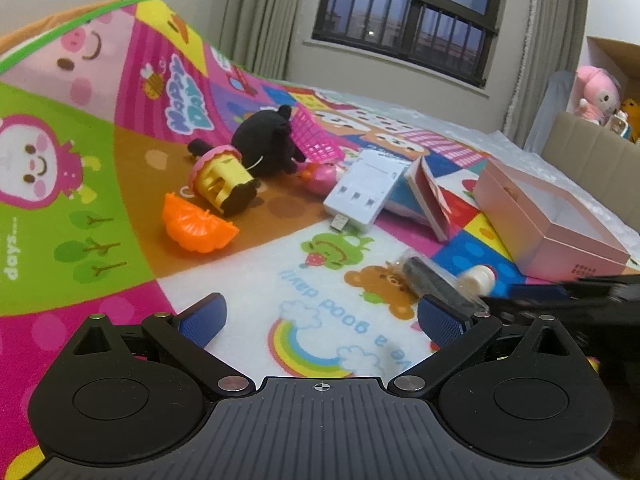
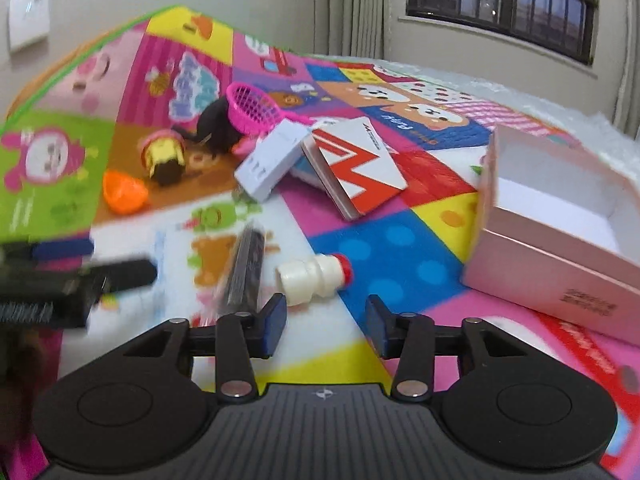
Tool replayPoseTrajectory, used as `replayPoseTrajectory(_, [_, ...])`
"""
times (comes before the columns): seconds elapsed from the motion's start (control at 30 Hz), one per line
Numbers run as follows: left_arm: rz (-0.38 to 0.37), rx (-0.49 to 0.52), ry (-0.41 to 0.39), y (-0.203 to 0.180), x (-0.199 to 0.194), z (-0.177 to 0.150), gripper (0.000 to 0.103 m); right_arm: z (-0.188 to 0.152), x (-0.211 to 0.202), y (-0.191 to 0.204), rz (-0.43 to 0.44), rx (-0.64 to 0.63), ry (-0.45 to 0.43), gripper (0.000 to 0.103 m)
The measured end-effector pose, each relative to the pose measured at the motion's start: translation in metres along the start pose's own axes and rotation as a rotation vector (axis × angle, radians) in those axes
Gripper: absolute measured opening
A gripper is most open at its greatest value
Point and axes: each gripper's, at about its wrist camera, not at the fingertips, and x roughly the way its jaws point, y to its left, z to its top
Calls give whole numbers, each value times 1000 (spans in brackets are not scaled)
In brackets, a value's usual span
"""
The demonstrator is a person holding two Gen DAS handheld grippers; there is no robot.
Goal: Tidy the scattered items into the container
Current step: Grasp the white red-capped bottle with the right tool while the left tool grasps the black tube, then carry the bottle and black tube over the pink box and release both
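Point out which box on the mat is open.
The pink box at the right: lidless, its white inside showing. The red-and-white box is shut.

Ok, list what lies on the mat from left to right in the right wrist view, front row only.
Black packet → small white bottle with a red cap → pink box, open and empty as far as can be seen.
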Motion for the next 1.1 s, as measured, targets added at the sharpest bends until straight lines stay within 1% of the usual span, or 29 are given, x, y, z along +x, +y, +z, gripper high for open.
replayPoseTrajectory(0.1, [-20,34,-26,-6,-6,-1,103,6,17,-6,51,36,-3,53])
replayPoseTrajectory(0.13, [-27,45,-29,-7,-7,-1,103,9,19,-6,66,27,-8,51])
replayPoseTrajectory(0.17, [-35,63,-28,-10,-8,-1,103,11,19,-6,86,10,-10,46])
replayPoseTrajectory(0.2, [-45,90,-21,-15,-8,-1,103,11,17,-6,97,-3,-18,46])
replayPoseTrajectory(0.33, [-88,233,14,-43,-8,0,103,3,-9,-17,76,-8,-62,46])
replayPoseTrajectory(0.4, [-143,278,33,-60,-6,1,103,-10,-32,-32,37,4,-92,46])
replayPoseTrajectory(0.5, [-215,299,72,-86,3,0,103,-39,-66,-59,-79,17,-131,46])
replayPoseTrajectory(0.57, [-236,313,90,-104,13,-4,103,-59,-82,-85,-160,69,-140,46])
replayPoseTrajectory(0.63, [-274,311,102,-120,22,-8,103,-72,-91,-111,-217,134,-143,46])
replayPoseTrajectory(0.7, [-355,304,125,-135,26,-11,103,-82,-96,-127,-255,181,-152,46])
replayPoseTrajectory(0.73, [-409,293,139,-140,25,-11,103,-86,-97,-134,-263,196,-160,46])
replayPoseTrajectory(0.77, [-443,287,139,-144,22,-12,103,-90,-97,-139,-261,209,-170,46])
replayPoseTrajectory(0.8, [-458,289,126,-146,18,-12,103,-94,-97,-142,-251,220,-178,46])
replayPoseTrajectory(0.83, [-437,303,94,-147,12,-12,103,-96,-96,-145,-240,231,-190,46])
replayPoseTrajectory(0.87, [-398,328,59,-147,9,-12,103,-97,-95,-145,-238,232,-198,46])
replayPoseTrajectory(0.93, [-296,395,13,-143,7,-10,103,-98,-94,-144,-235,233,-213,46])
replayPoseTrajectory(0.97, [-237,430,6,-139,10,-9,103,-99,-93,-145,-230,236,-222,46])
replayPoseTrajectory(1.03, [-156,452,29,-133,23,-1,103,-101,-94,-147,-213,252,-233,46])
replayPoseTrajectory(1.07, [-134,451,38,-131,31,4,103,-103,-96,-150,-205,261,-236,46])
replayPoseTrajectory(1.1, [-128,458,41,-131,37,8,103,-104,-98,-151,-198,271,-236,47])
